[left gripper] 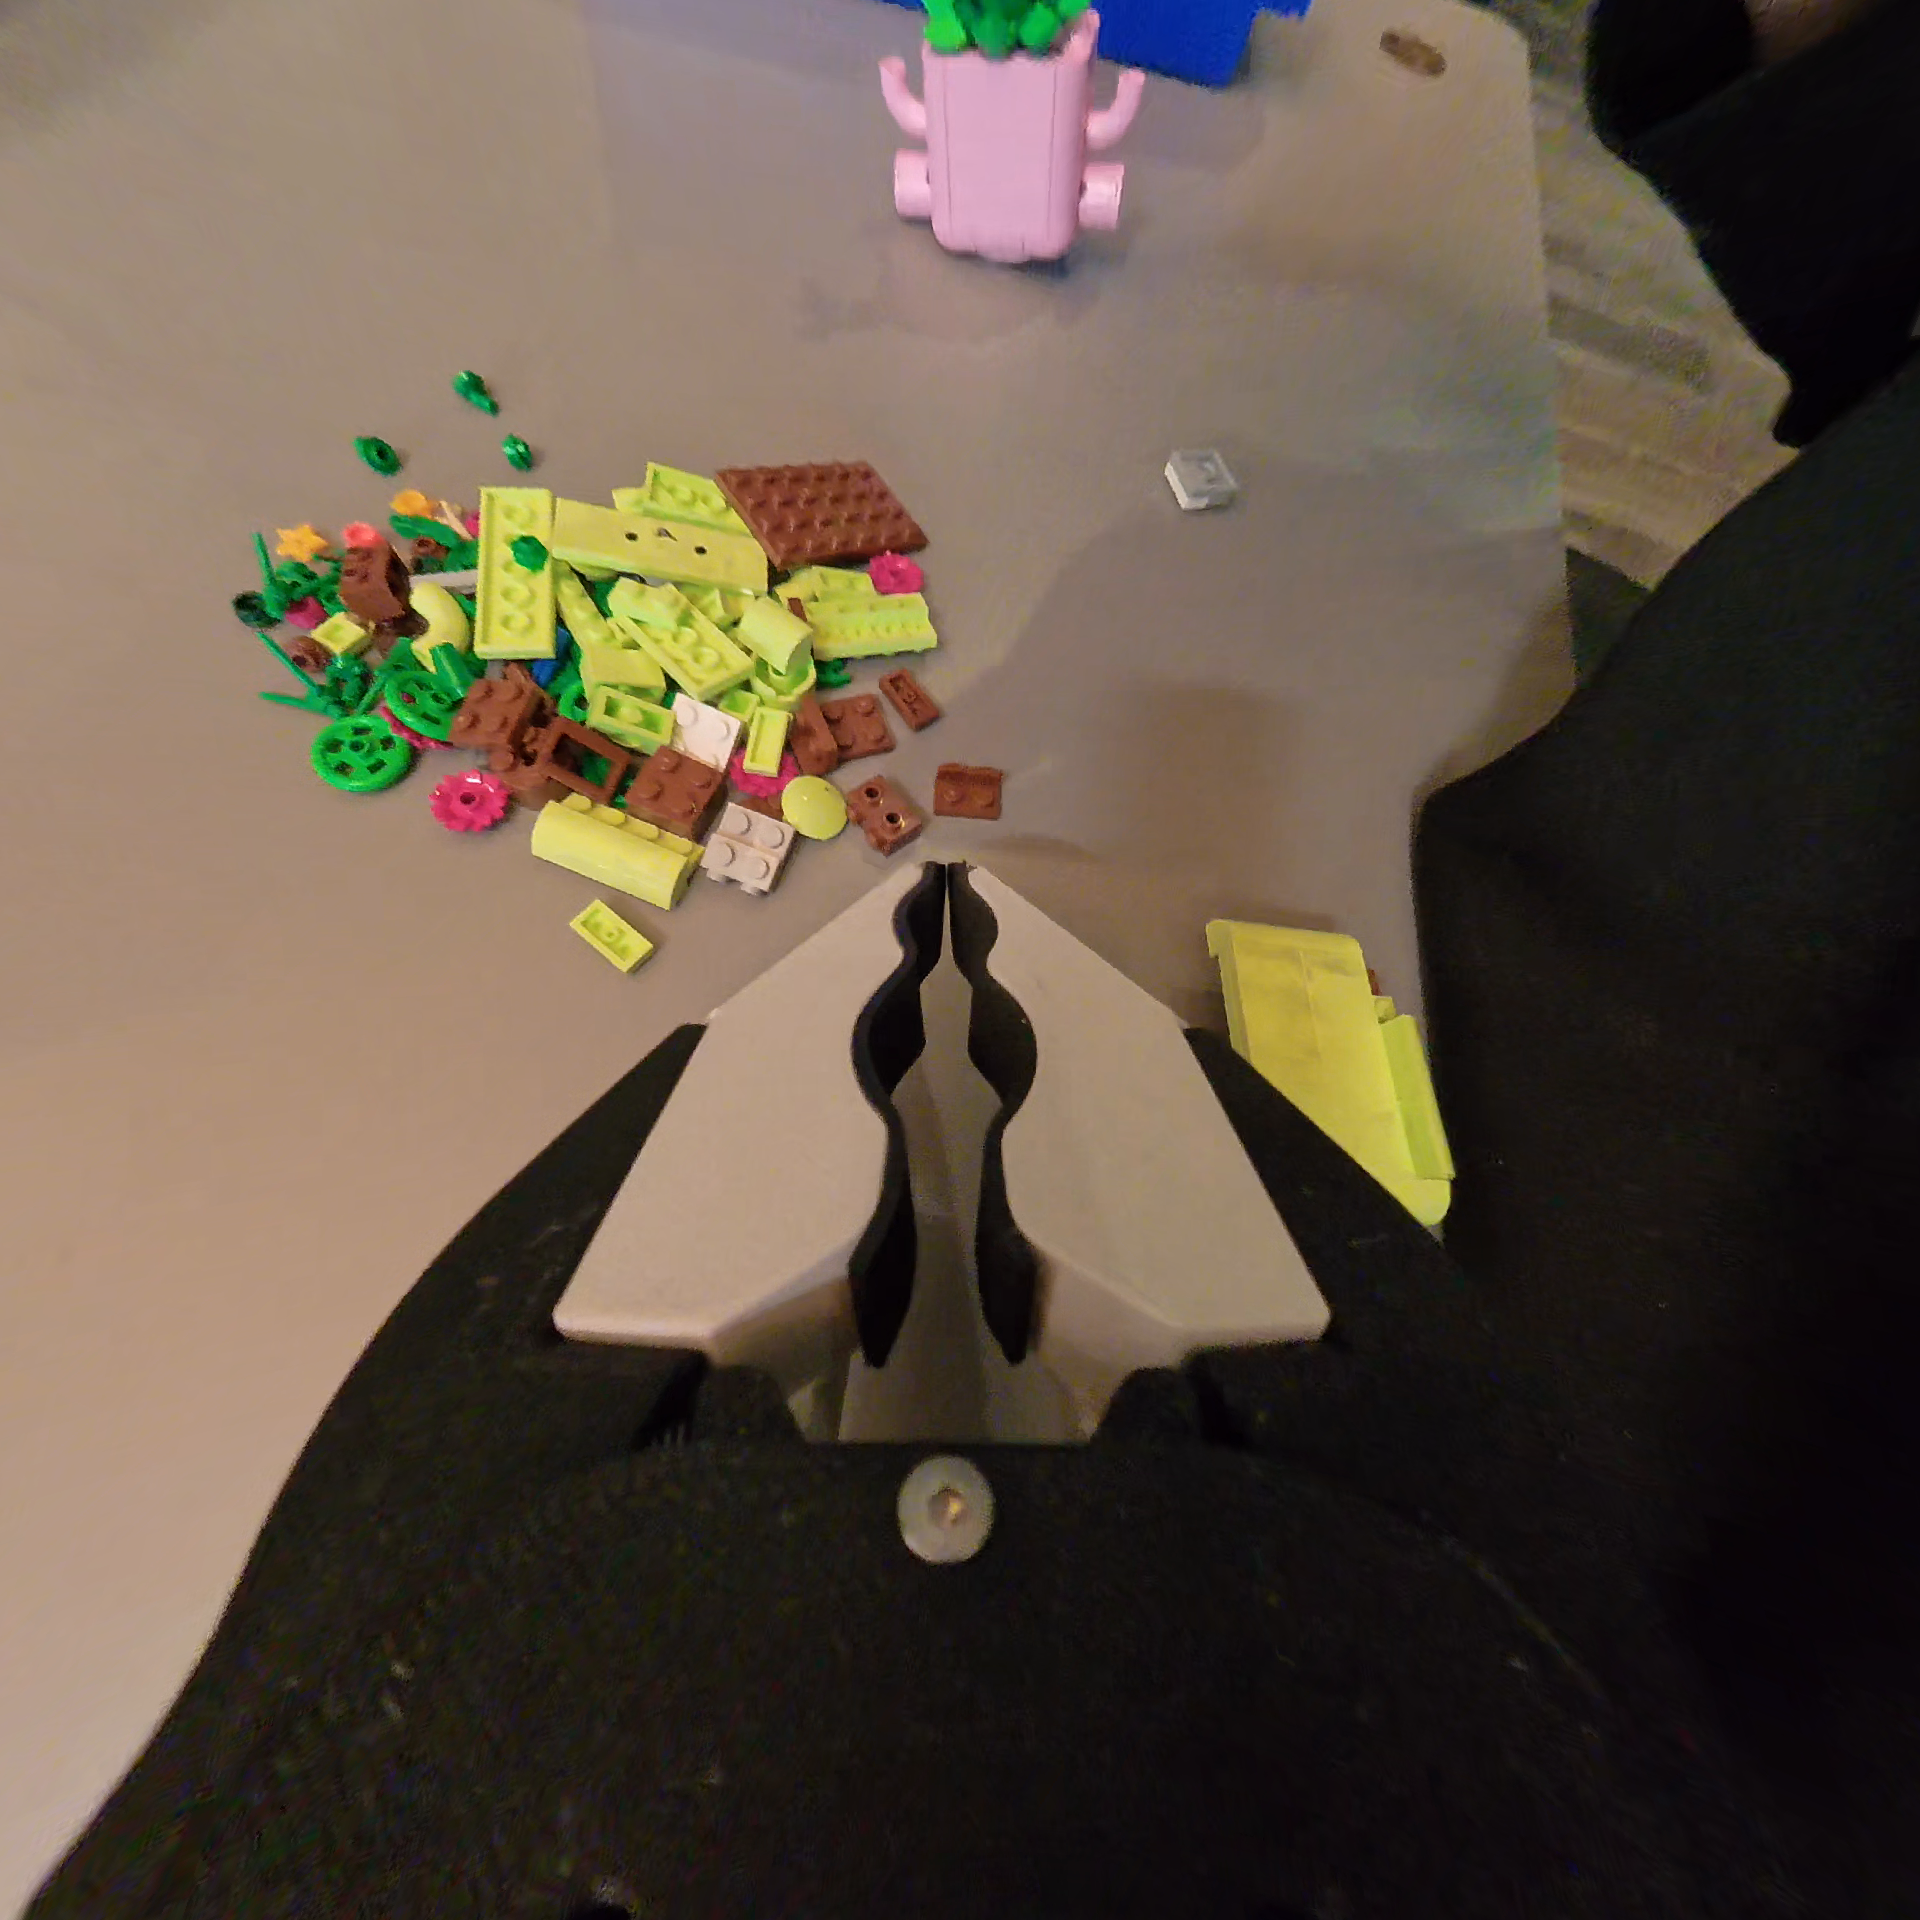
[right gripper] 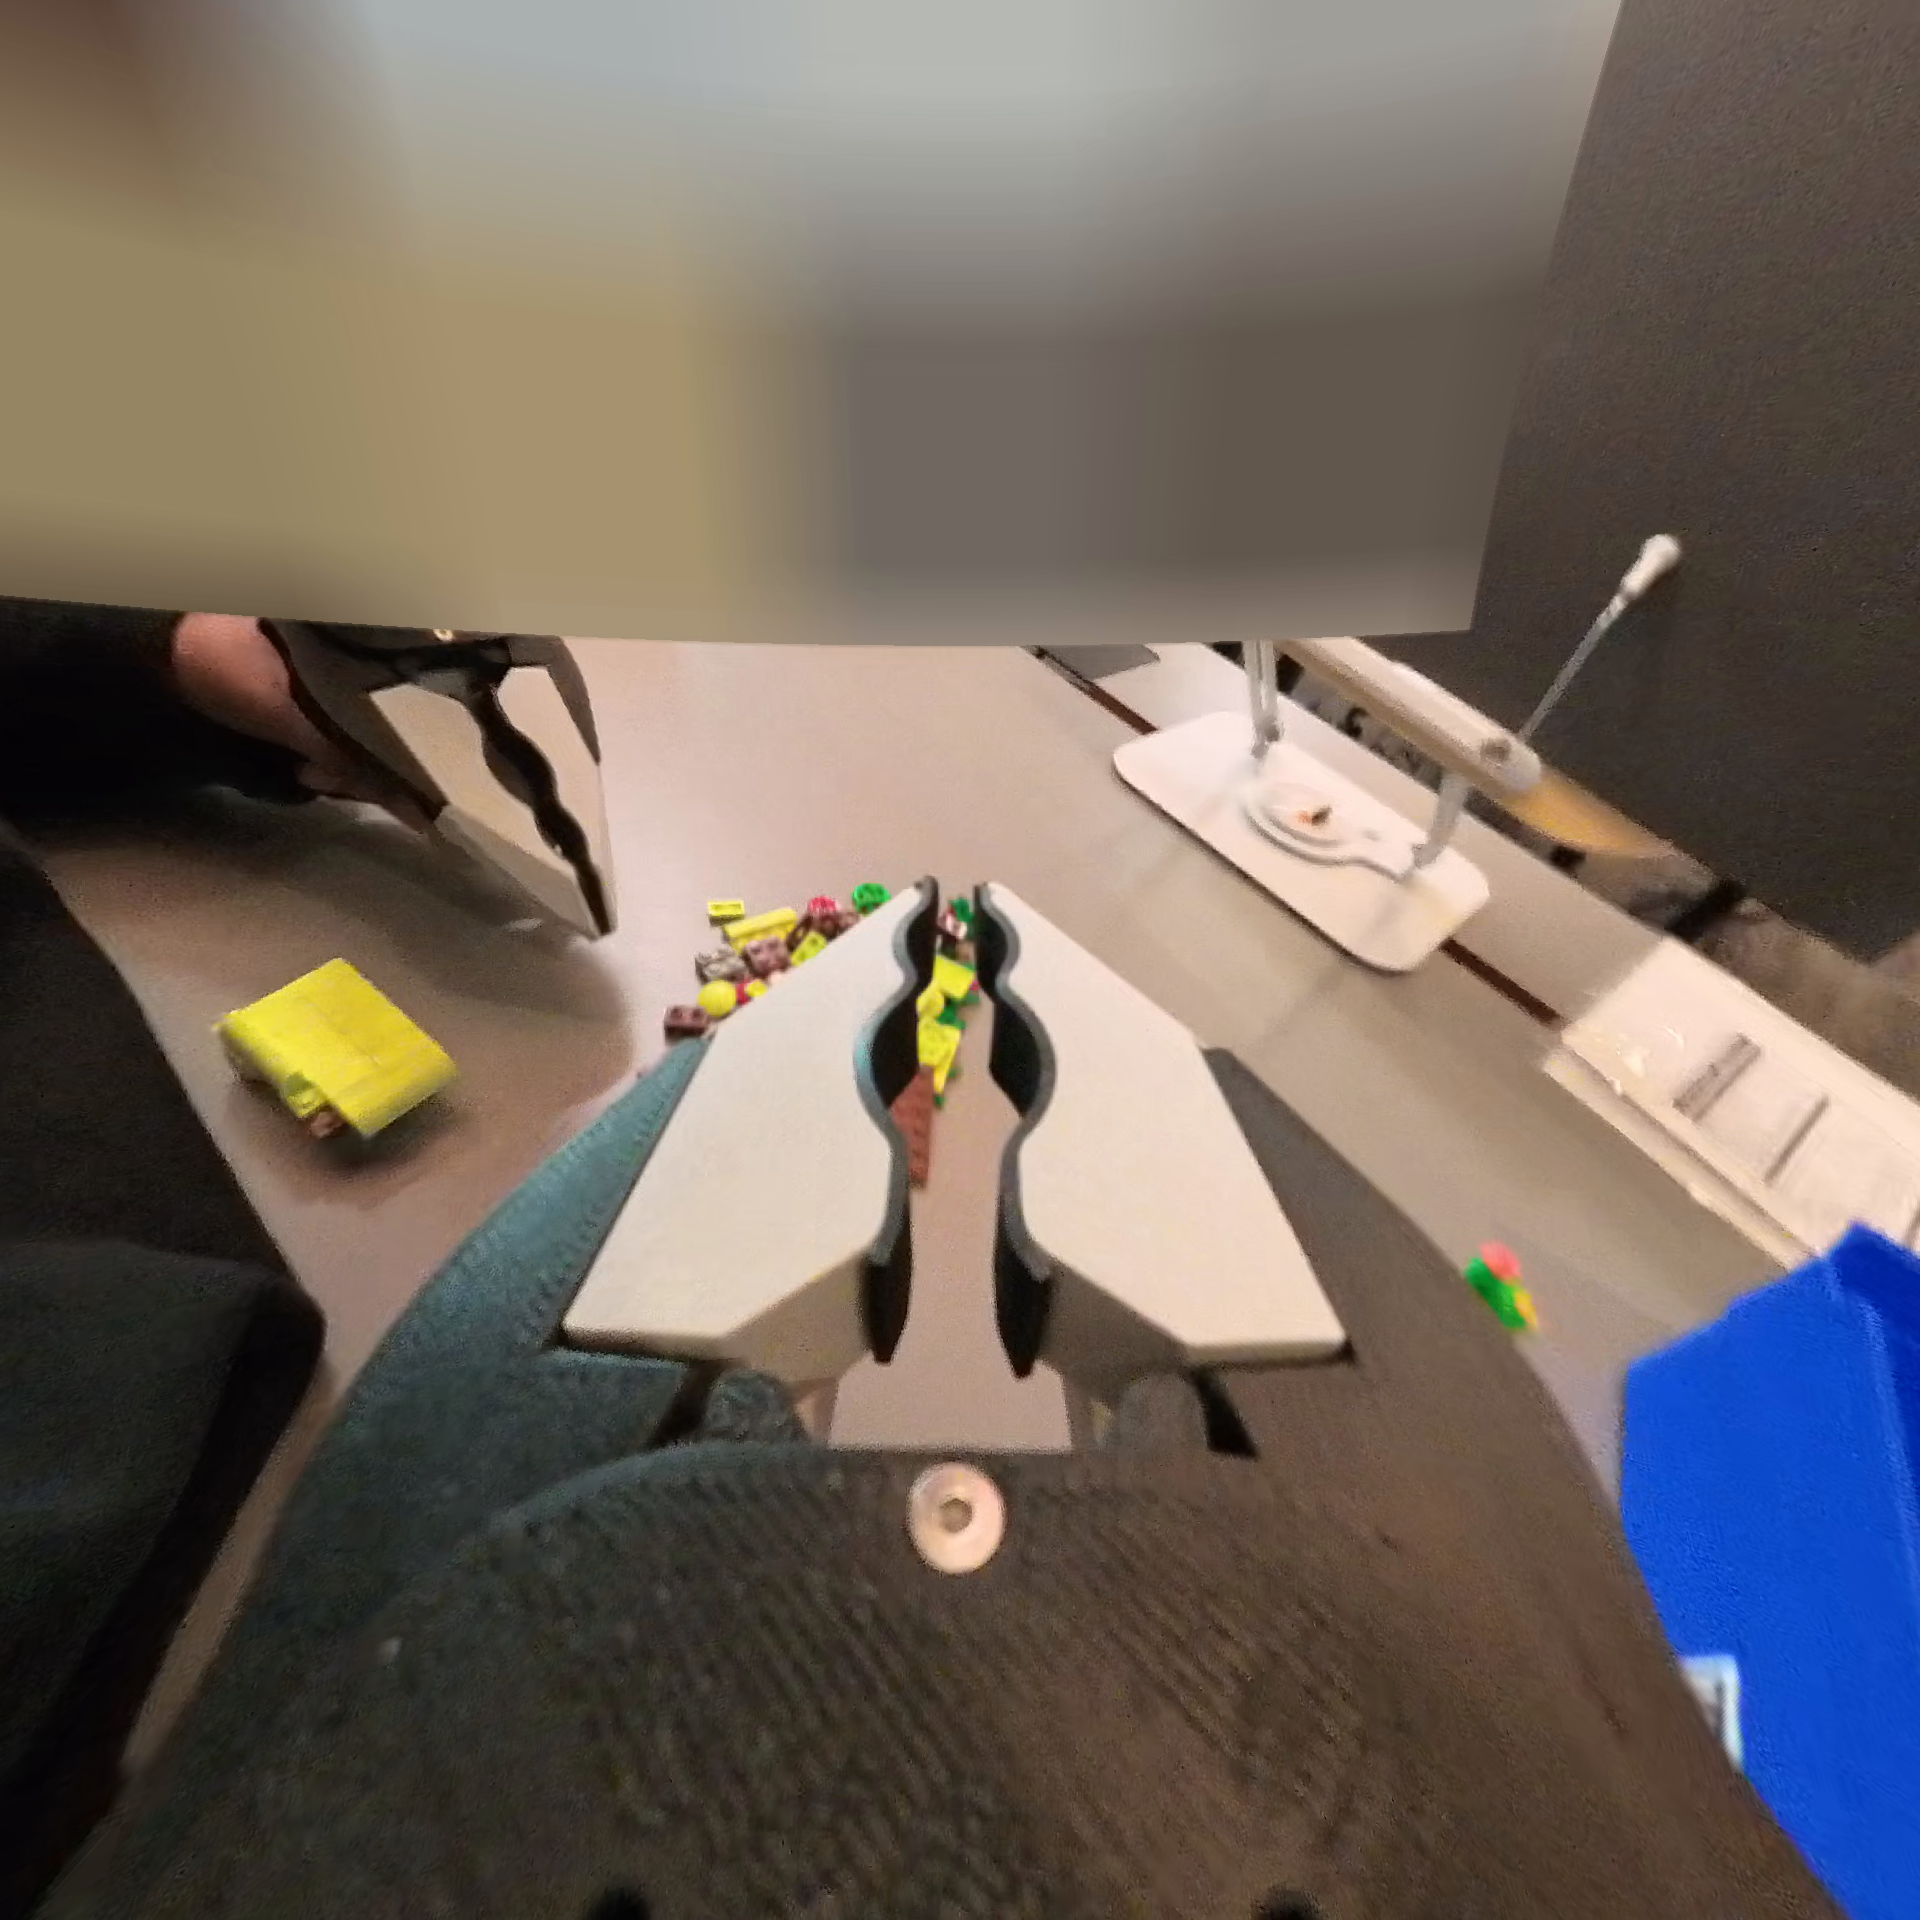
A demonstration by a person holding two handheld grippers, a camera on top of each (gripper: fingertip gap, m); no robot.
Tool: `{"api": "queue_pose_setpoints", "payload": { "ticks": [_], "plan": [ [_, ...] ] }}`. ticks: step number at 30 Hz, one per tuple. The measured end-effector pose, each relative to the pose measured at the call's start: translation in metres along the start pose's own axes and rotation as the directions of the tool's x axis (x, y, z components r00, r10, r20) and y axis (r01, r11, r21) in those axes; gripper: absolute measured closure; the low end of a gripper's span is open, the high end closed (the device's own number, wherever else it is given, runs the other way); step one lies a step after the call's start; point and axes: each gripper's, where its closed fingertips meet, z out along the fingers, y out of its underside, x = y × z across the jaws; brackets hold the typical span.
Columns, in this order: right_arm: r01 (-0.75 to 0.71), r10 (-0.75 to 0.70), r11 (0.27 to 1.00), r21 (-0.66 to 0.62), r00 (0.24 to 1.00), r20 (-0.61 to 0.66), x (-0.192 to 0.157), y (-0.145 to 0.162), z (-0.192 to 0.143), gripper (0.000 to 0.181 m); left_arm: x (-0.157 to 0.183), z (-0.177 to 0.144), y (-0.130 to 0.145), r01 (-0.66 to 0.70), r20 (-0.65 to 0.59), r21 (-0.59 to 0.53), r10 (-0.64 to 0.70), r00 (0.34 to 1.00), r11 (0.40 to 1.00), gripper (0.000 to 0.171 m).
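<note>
Lying at the left of the grey table, a heap of loose building bricks (lime, brown, green and pink pieces) is seen from the left wrist view. Just right of the heap, the left gripper is held low over the table with its fingers pressed together at the tips and nothing between them; two small brown bricks are nearest. A pink brick pot is stood farther back, and a lime-yellow brick assembly is laid at the right edge. From the right wrist view, the right gripper is held above the same heap, its fingers slightly parted and empty, with a blue bin seen beside it.
</note>
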Motion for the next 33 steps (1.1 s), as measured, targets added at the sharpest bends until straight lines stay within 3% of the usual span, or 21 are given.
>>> {"api": "queue_pose_setpoints", "payload": {
  "ticks": [2, 5, 7, 10, 12, 15, 21, 25, 28, 31, 33],
  "plan": [
    [-0.069, 0.068, 0.995, -0.07, 0.998, -0.008, -0.001, 0.016, -0.013, 0.169, 0.001, 0.001, -0.002, 0.007, -0.009, 0.021, -0.007, 1.0, 1.0, 0.171],
    [-0.177, 0.206, 0.928, -0.329, 0.977, 0.057, -0.026, 0.077, -0.02, 0.15, 0.003, 0.004, -0.003, -0.001, -0.011, 0.033, 0.002, 1.0, 0.999, 0.168],
    [-0.16, 0.212, 0.842, -0.516, 0.976, 0.044, -0.039, 0.126, -0.026, 0.142, 0.004, 0.008, -0.004, -0.019, 0.002, 0.027, 0.019, 1.0, 0.999, 0.167],
    [-0.084, 0.15, 0.743, -0.664, 0.988, 0.043, -0.051, 0.176, -0.033, 0.134, 0.004, 0.011, -0.009, -0.067, 0.034, 0.032, 0.066, 0.997, 0.997, 0.167],
    [-0.123, 0.21, 0.758, -0.641, 0.976, 0.06, -0.06, 0.175, -0.028, 0.143, 0.004, 0.014, -0.011, -0.091, 0.049, 0.055, 0.088, 0.995, 0.994, 0.167],
    [-0.143, 0.234, 0.78, -0.609, 0.97, 0.072, -0.062, 0.166, -0.021, 0.181, 0.014, 0.013, -0.017, -0.099, 0.019, 0.099, 0.097, 0.995, 0.99, 0.165],
    [-0.062, 0.132, 0.884, -0.464, 0.984, 0.12, -0.068, 0.125, 0.007, 0.176, 0.03, 0.009, -0.037, -0.032, -0.102, 0.245, 0.059, 0.993, 0.969, 0.154],
    [-0.034, 0.118, 0.826, -0.563, 0.986, 0.114, -0.061, 0.143, -0.01, 0.147, 0.028, 0.008, -0.036, 0.004, -0.124, 0.244, 0.027, 0.992, 0.97, 0.155],
    [-0.034, 0.162, 0.794, -0.607, 0.974, 0.158, -0.067, 0.155, -0.02, 0.137, 0.029, 0.006, -0.036, 0.005, -0.133, 0.242, 0.028, 0.991, 0.97, 0.155],
    [-0.009, 0.158, 0.748, -0.663, 0.974, 0.164, -0.07, 0.171, -0.021, 0.137, 0.028, 0.006, -0.035, 0.008, -0.132, 0.239, 0.025, 0.991, 0.971, 0.155],
    [-0.016, 0.169, 0.752, -0.659, 0.971, 0.17, -0.071, 0.171, -0.016, 0.158, 0.028, 0.006, -0.035, 0.022, -0.146, 0.246, 0.014, 0.989, 0.969, 0.155]
  ]
}}
